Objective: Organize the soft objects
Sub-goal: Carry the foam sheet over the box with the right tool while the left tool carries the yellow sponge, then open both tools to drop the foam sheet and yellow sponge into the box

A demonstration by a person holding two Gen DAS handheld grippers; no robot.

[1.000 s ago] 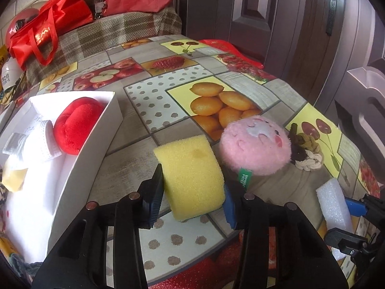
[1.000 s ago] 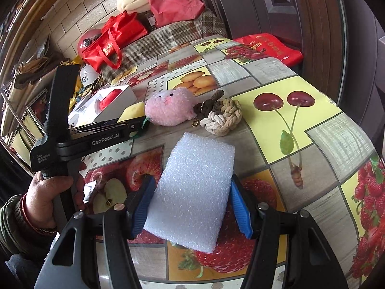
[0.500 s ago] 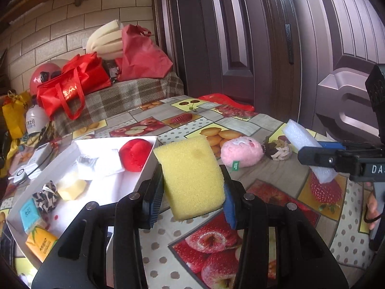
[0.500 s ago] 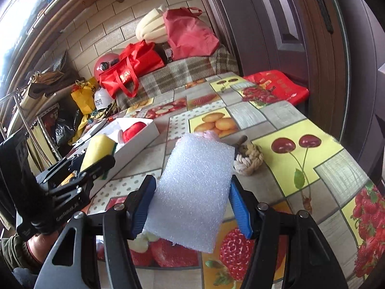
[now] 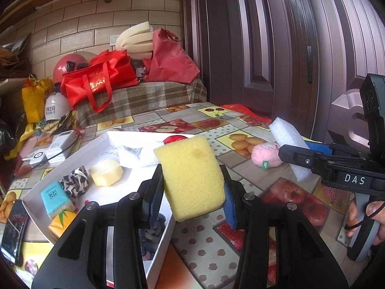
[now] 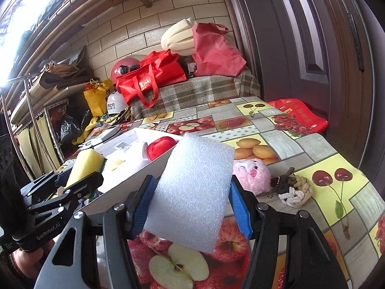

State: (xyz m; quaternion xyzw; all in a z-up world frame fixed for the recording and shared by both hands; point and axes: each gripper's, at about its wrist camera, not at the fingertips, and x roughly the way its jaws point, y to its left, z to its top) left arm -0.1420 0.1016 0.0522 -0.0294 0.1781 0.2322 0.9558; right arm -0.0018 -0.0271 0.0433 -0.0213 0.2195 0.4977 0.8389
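Observation:
My left gripper (image 5: 191, 192) is shut on a yellow sponge (image 5: 190, 178) and holds it in the air over the near right edge of a white box (image 5: 43, 183). My right gripper (image 6: 192, 200) is shut on a white foam block (image 6: 192, 190), held above the table right of the box (image 6: 134, 178). The box holds a red plush (image 6: 160, 145), a pale soap-like block (image 5: 105, 175), a leopard-print scrunchie (image 5: 74, 184) and small packets. A pink plush (image 6: 250, 174) and a rope knot toy (image 6: 293, 187) lie on the table.
The table has a fruit-print cloth (image 6: 336, 159). Red bags (image 5: 101, 82) and a helmet sit on a plaid bench behind. A dark door stands at the right. A phone (image 5: 13, 228) and a small white device (image 5: 60, 142) lie left of the box.
Both grippers have risen from the table with their loads. The left one has moved leftward with the sponge to the box edge; the right one holds the foam higher.

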